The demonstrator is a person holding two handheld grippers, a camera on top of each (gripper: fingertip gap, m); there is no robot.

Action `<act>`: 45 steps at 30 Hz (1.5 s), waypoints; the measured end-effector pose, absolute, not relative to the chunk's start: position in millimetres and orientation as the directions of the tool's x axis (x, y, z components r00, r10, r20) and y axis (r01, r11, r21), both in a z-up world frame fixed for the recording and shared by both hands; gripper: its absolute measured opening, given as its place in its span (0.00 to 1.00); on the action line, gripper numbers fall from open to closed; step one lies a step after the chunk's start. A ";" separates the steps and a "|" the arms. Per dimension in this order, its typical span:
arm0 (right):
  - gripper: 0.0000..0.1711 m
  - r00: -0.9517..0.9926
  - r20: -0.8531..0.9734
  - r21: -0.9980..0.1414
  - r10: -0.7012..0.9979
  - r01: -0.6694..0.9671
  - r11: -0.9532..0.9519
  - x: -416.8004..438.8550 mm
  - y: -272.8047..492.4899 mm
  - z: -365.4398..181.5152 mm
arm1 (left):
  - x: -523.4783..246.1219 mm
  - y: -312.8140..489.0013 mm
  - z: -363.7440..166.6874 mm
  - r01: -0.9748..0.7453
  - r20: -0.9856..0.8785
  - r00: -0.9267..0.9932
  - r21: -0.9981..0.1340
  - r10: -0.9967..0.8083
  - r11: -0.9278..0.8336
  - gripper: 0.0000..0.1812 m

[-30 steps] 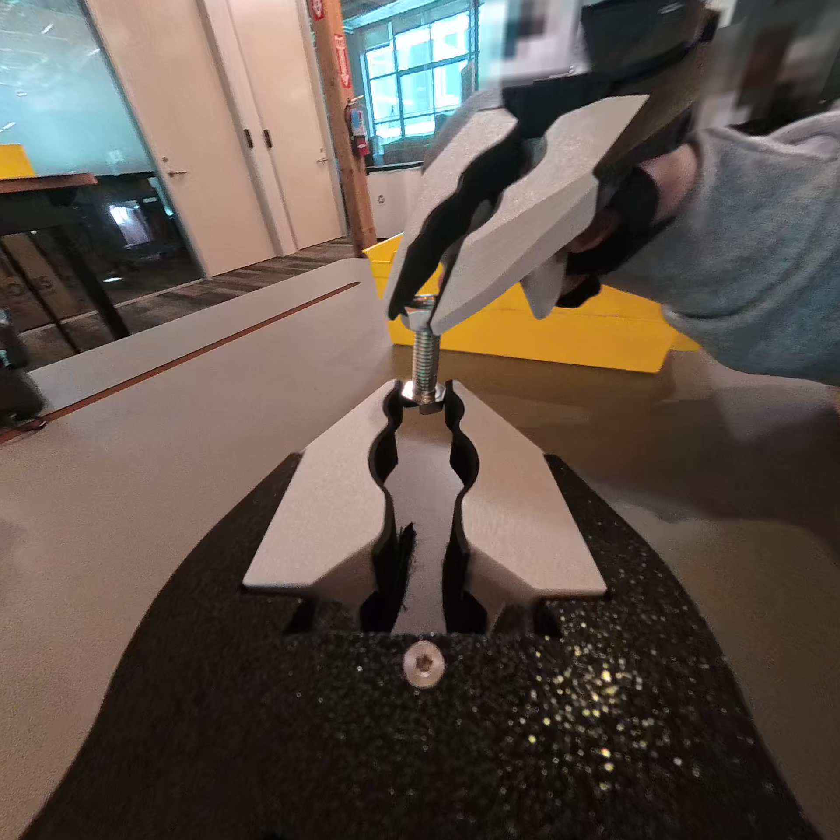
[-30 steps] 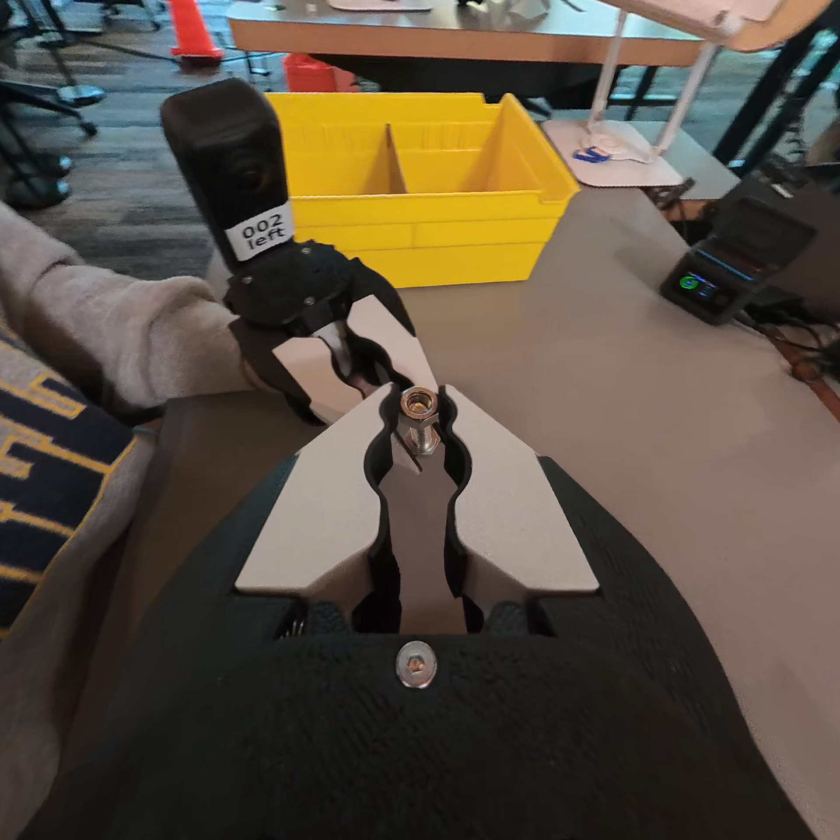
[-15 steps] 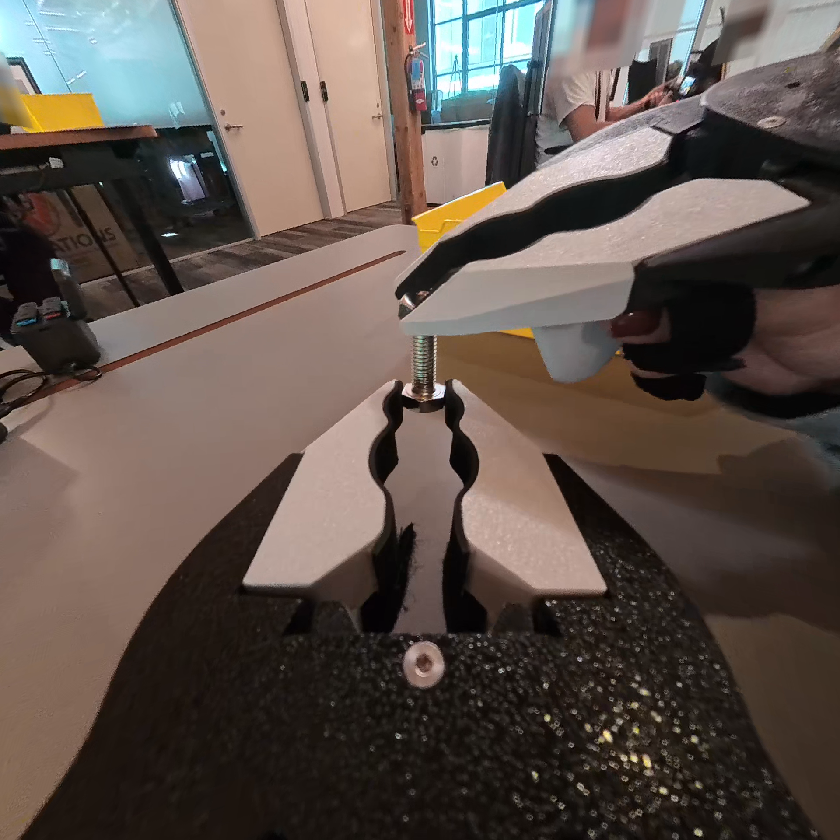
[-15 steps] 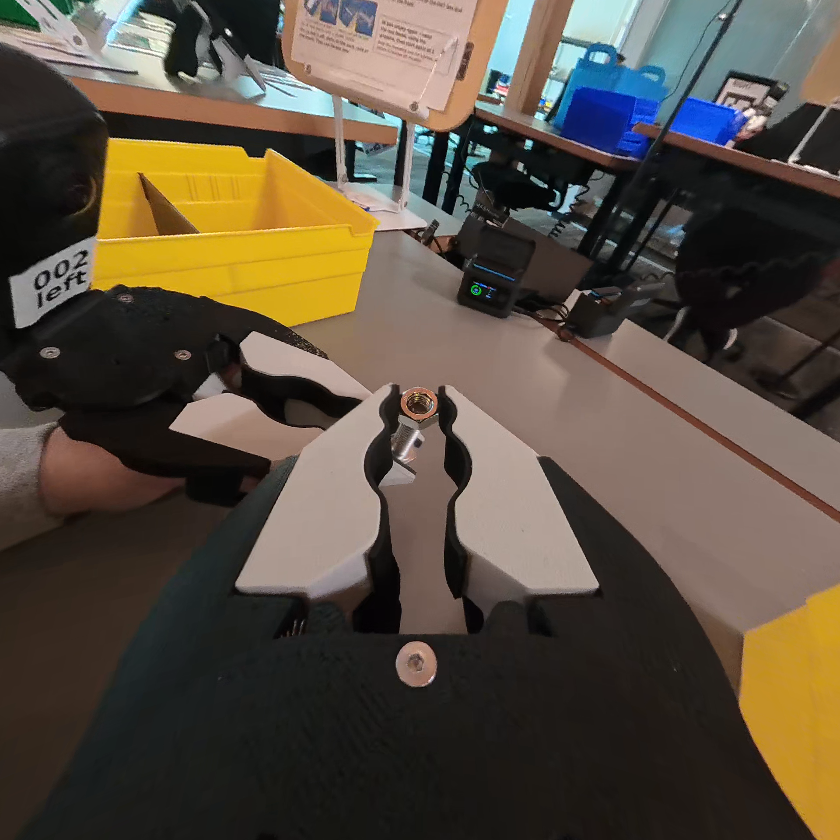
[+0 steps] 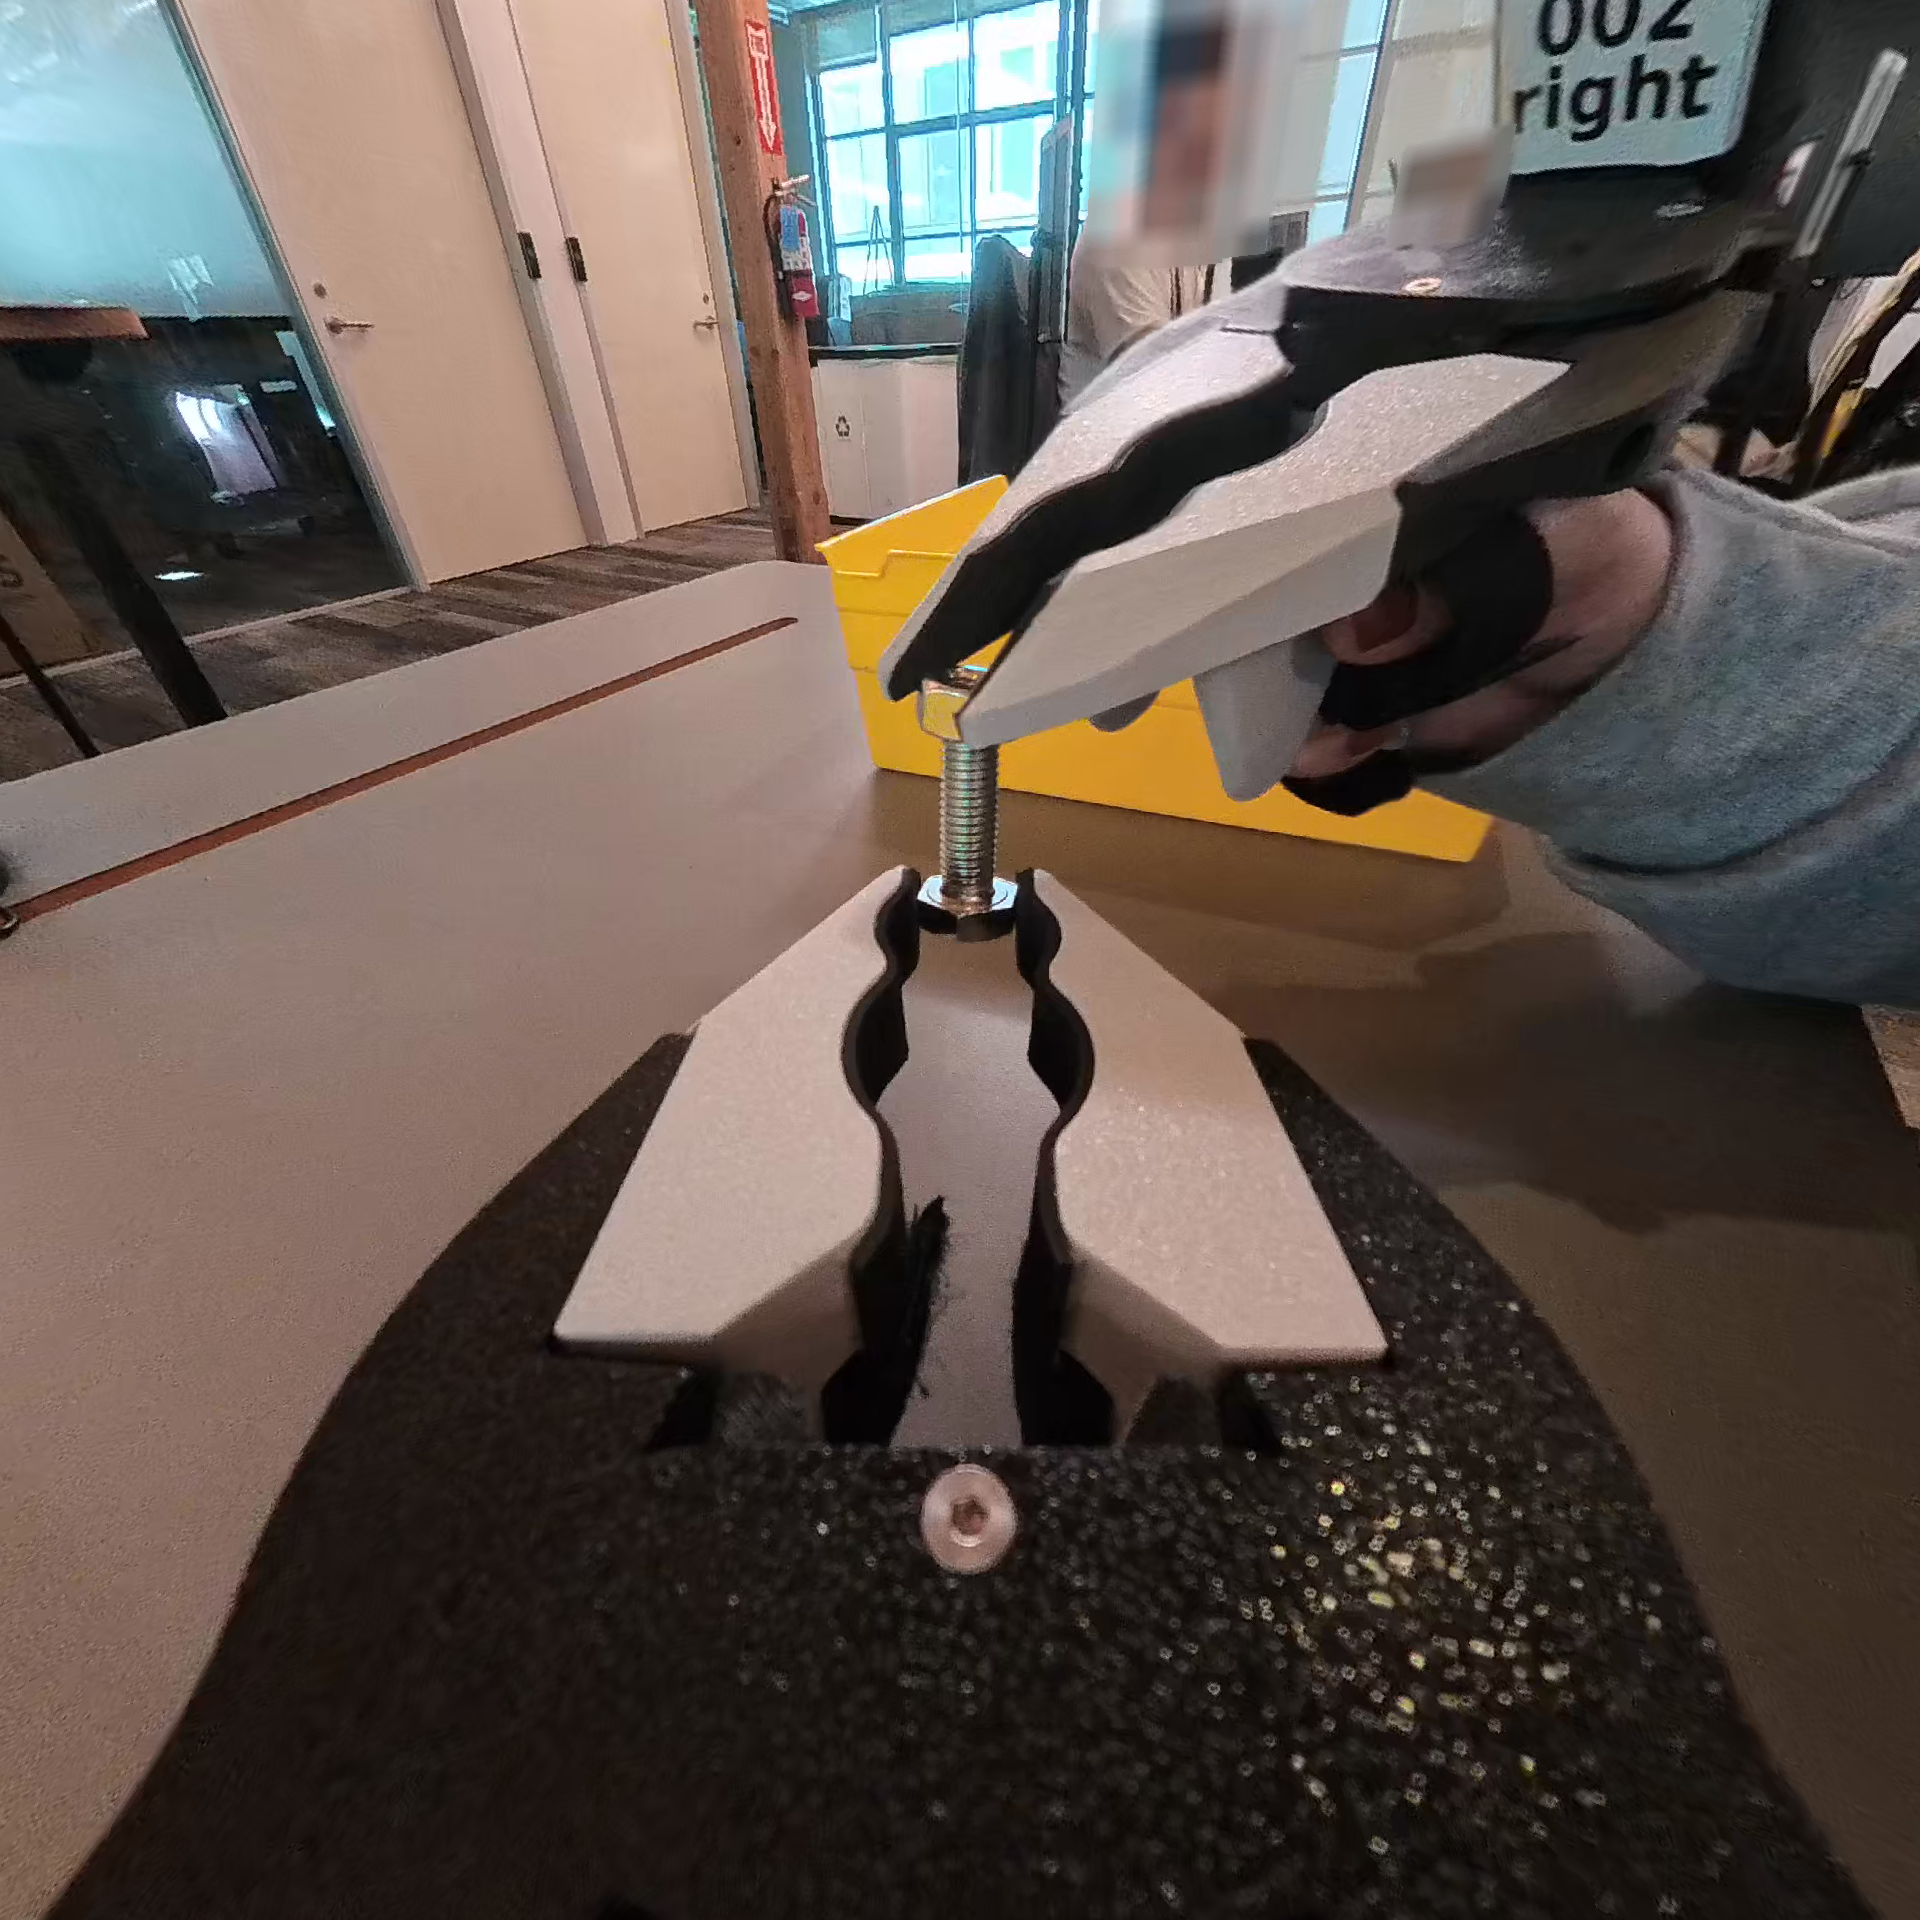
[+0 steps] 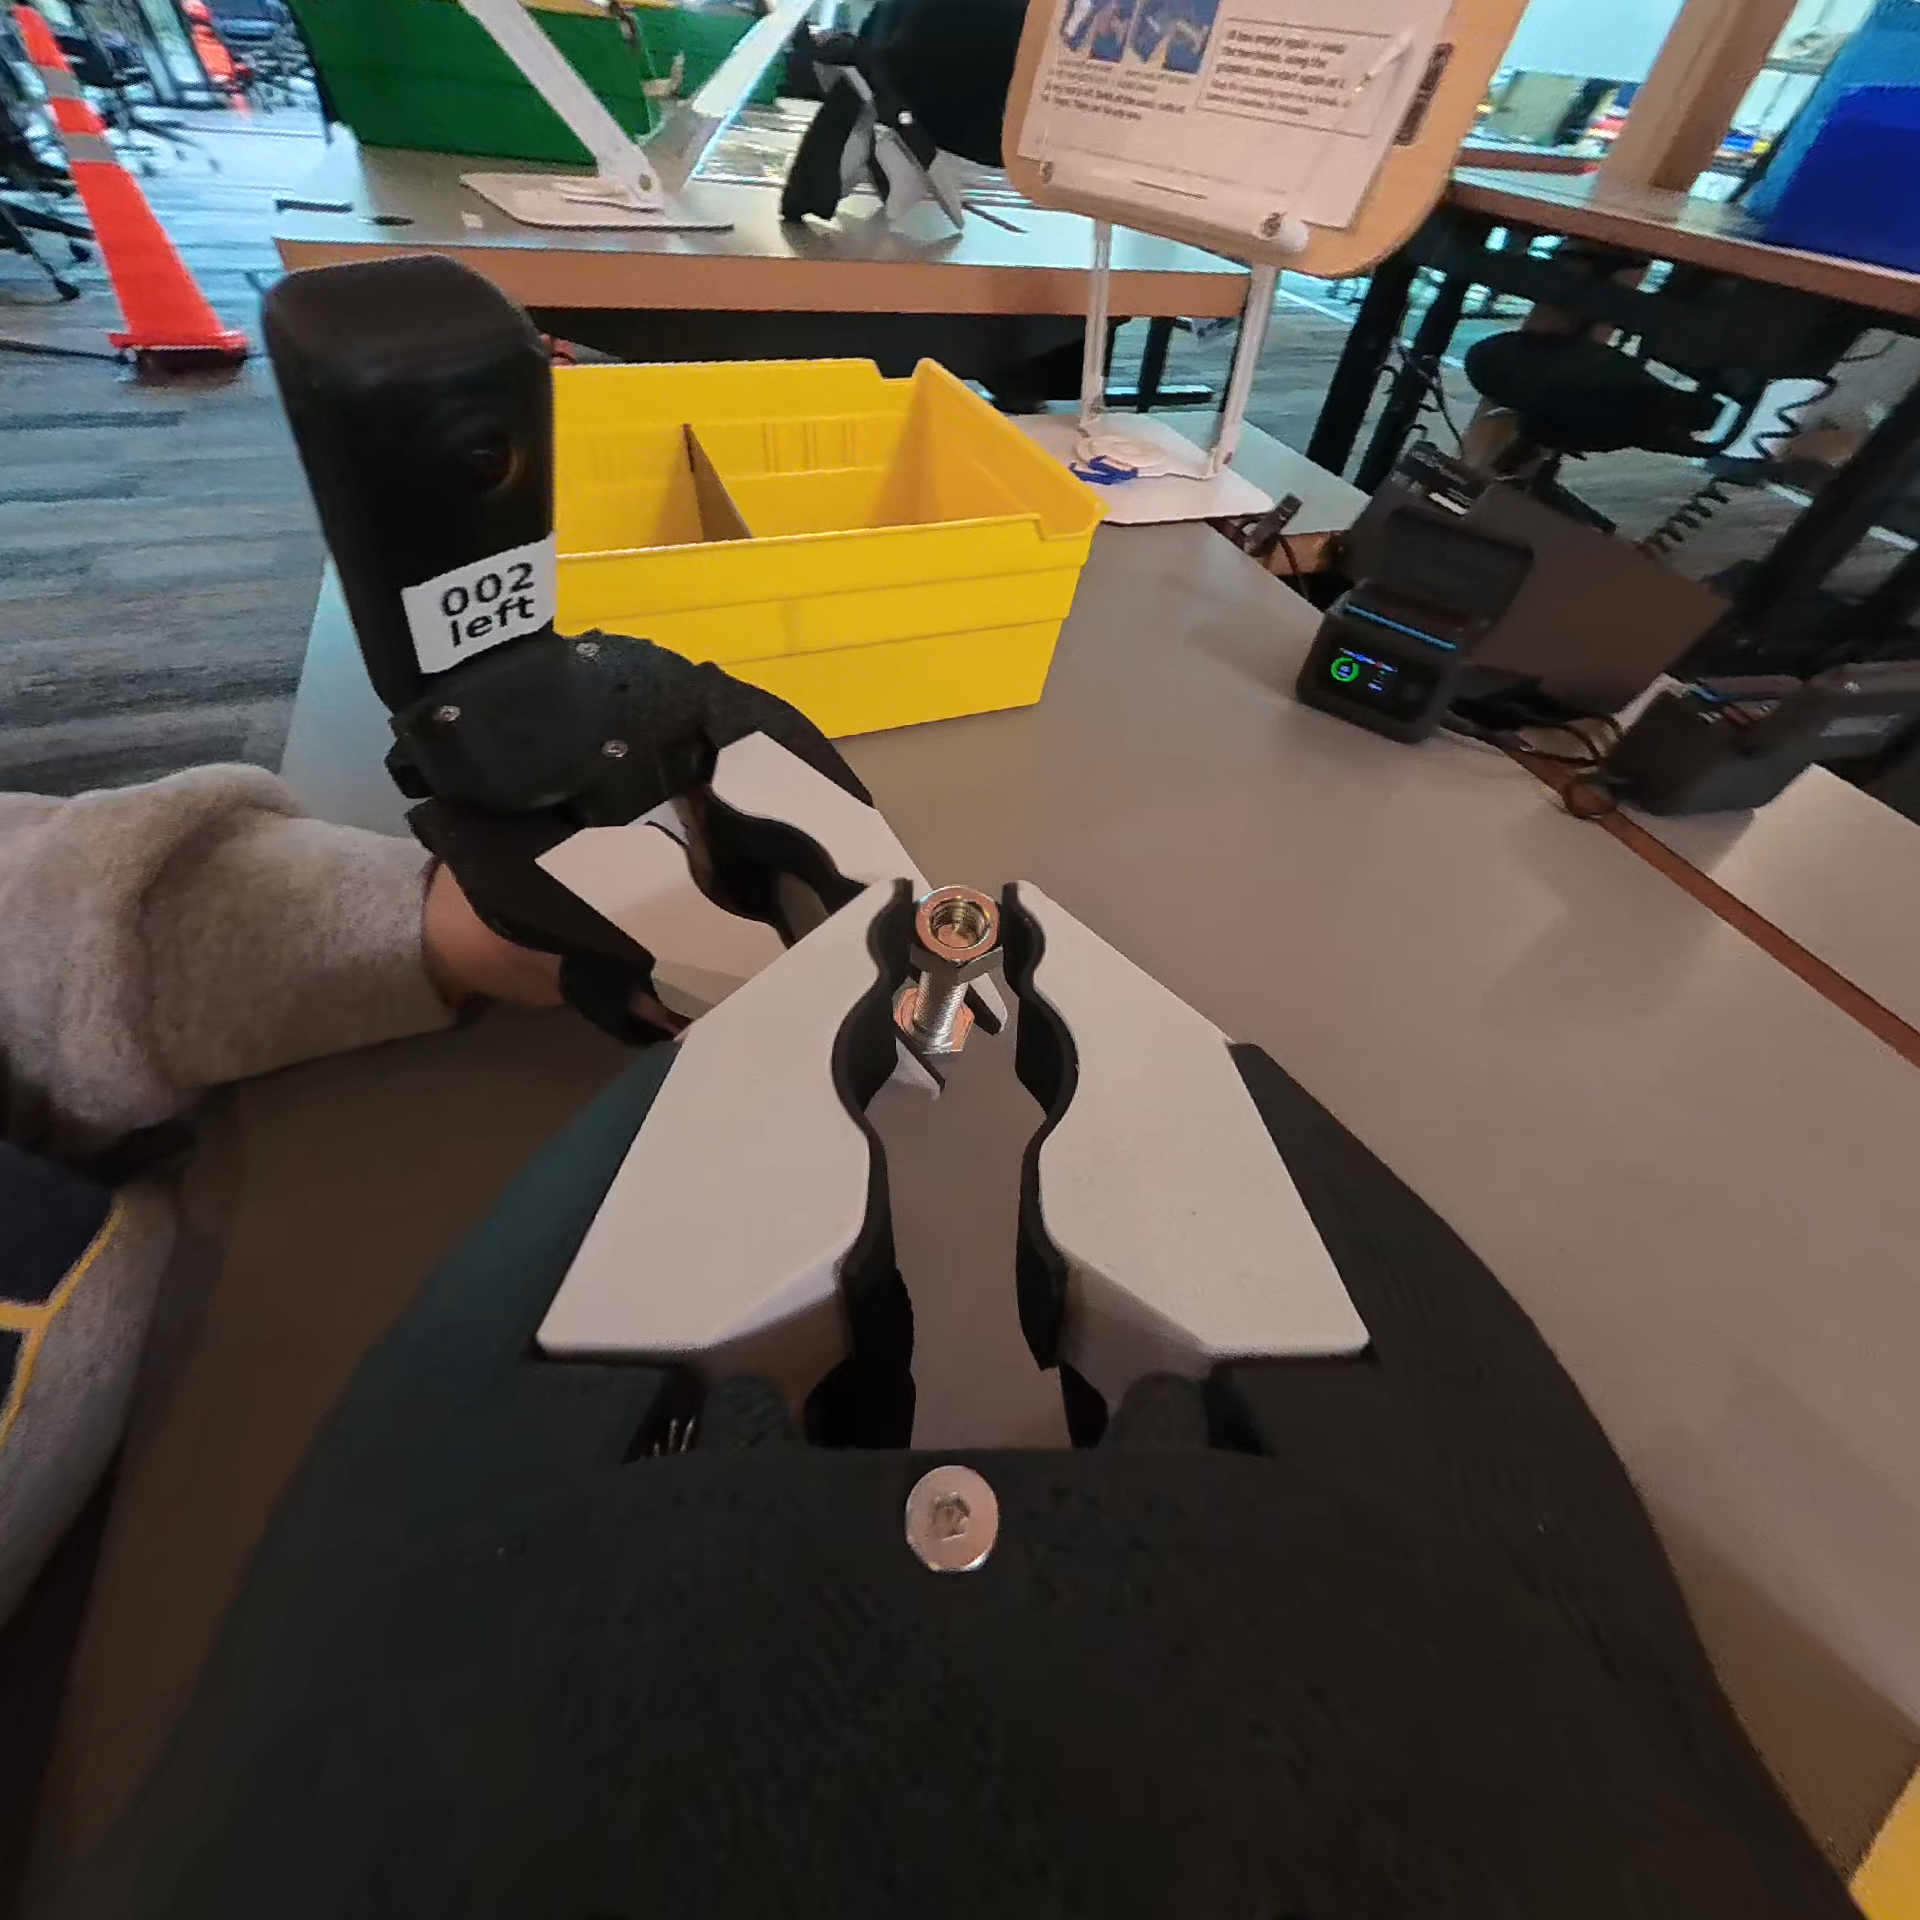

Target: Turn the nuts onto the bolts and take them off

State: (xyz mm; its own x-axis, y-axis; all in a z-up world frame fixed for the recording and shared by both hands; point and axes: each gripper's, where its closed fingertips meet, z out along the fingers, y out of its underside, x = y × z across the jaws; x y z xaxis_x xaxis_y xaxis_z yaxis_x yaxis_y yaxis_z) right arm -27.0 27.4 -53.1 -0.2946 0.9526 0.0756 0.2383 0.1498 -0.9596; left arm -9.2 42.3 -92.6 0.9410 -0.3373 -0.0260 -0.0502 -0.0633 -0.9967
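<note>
Steel bolt [image 5: 966, 821] stands upright at frame centre, head pinched by left gripper [image 5: 966, 906], nut [image 5: 948, 709] pinched by right gripper [image 5: 940, 691] above.

Left tool evidently anchors the head so the right can turn the nut at the thread's top end. Right of centre, yellow bin [image 6: 831, 582] sits behind on the table [image 5: 416, 935], well apart; right of that, a small black device [image 6: 1392, 644]. Nothing obstructs.
</note>
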 end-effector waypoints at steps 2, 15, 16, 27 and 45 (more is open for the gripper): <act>0.09 -0.251 0.070 -0.964 0.966 0.233 0.130 -29.1 27.8 -52.8 | -10.5 42.9 -92.7 -0.043 -0.018 0.943 -0.997 -0.332 -0.067 0.09; 0.16 -0.229 0.052 -0.981 0.972 0.169 0.092 -28.6 25.1 -51.6 | -9.8 43.5 -93.8 -0.038 -0.010 0.940 -0.996 -0.341 -0.076 0.09; 0.14 -0.233 0.055 -0.982 0.971 0.166 0.095 -28.4 25.1 -51.9 | -9.8 43.3 -93.6 -0.034 -0.005 0.939 -0.997 -0.344 -0.076 0.09; 0.14 -0.014 0.016 -0.995 1.000 0.099 0.017 -37.3 67.6 -94.7 | -50.8 45.8 -84.6 0.033 0.035 0.995 -0.999 -0.098 -0.021 0.09; 0.13 -0.175 0.110 -0.708 0.978 0.677 0.200 -31.9 65.6 -167.4 | -80.6 40.3 -99.8 -0.303 -0.327 0.935 -0.938 0.139 -0.166 0.09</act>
State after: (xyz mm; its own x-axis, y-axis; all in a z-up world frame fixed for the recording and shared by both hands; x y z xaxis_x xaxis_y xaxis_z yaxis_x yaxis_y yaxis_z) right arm -31.9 65.6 -167.4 -0.1746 0.9785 0.1100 0.6769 0.2004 -0.7082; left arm -80.6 40.3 -99.8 0.9347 0.1389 -0.3270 -0.3035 -0.1664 -0.9382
